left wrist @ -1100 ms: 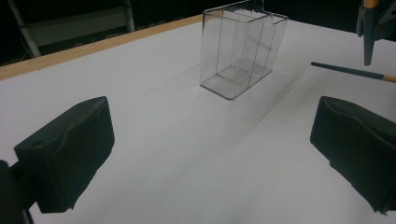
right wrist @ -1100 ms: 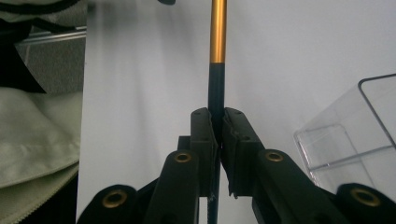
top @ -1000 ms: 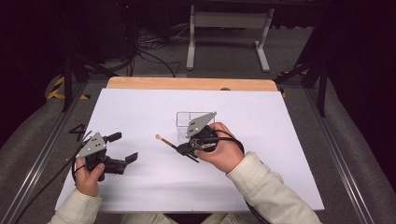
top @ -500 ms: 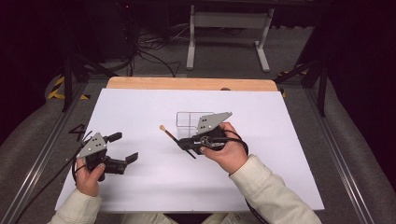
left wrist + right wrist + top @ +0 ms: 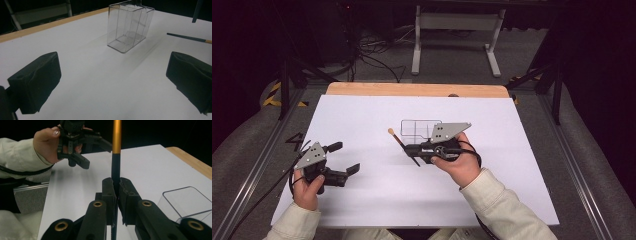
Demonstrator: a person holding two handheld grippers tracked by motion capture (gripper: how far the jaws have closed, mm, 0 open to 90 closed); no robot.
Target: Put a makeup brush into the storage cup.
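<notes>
Our right claw (image 5: 115,192) is clamped on a black and orange brush (image 5: 401,145) held above the white table (image 5: 512,165) just beside the clear box (image 5: 128,25), our left claw (image 5: 343,159) gapes apart over open sheet near the left edge, dark room beyond.

I see a white table sheet (image 5: 377,200) with a tan wooden edge (image 5: 412,89). The brush (image 5: 116,157) I hold is black below, orange-gold above (pale tip in the high view). The clear box (image 5: 128,25) is colourless; both sleeves (image 5: 502,210) are cream.
</notes>
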